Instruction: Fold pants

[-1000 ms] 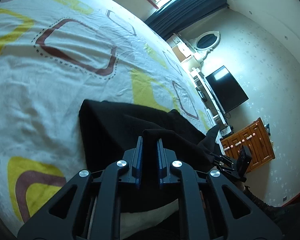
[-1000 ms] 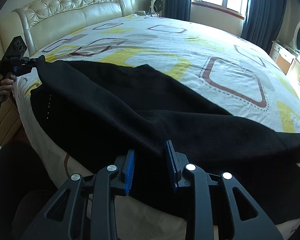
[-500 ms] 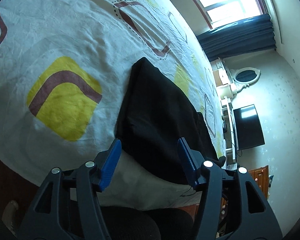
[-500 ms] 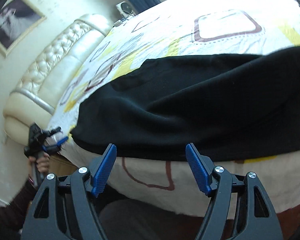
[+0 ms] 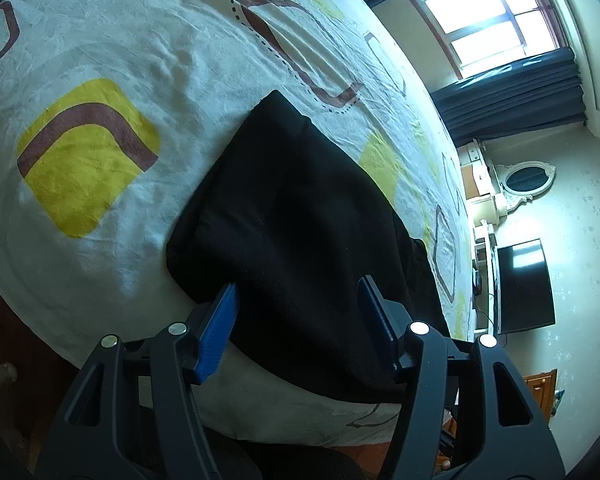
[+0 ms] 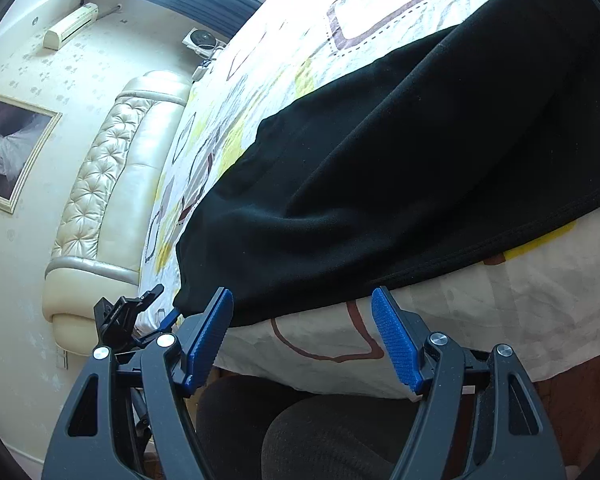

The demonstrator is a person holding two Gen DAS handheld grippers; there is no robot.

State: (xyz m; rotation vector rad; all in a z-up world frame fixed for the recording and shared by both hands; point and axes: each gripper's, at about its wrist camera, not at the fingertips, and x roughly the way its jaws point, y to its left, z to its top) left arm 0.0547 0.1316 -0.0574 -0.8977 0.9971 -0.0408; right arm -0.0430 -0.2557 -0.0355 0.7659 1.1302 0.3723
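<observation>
Item: pants (image 5: 300, 216), black, soft knit, laid on a bed (image 5: 112, 52) covered by a white sheet with yellow and brown squares. The garment is seen lying lengthwise along the near edge of the mattress, one layer stacked on another, with a hemmed edge hanging slightly over the side in the right wrist view (image 6: 440, 152).

Step in hand: judged as a pause between folds. A lengthwise fold appears to be laid down already; no cloth is held by either tool.

Left gripper (image 5: 296, 320): jaws spread wide, nothing between them. The blue pads (image 5: 220, 328) are placed just short of the near end of the pants, which lies directly ahead and between the line of the two fingers. Whether the pad tips touch the cloth cannot be told.

Right gripper (image 6: 304, 340): jaws likewise spread, empty. The hanging edge of the pants is found just above and ahead of the pad tips, apart from them; the sheet-covered mattress side lies between the fingers.

Next move, as judged: each end of the stacked garment is to be pinched through both layers, then one end carried across to the other. Care is called for that both layers are caught together, since soft knit slips and sags.
</observation>
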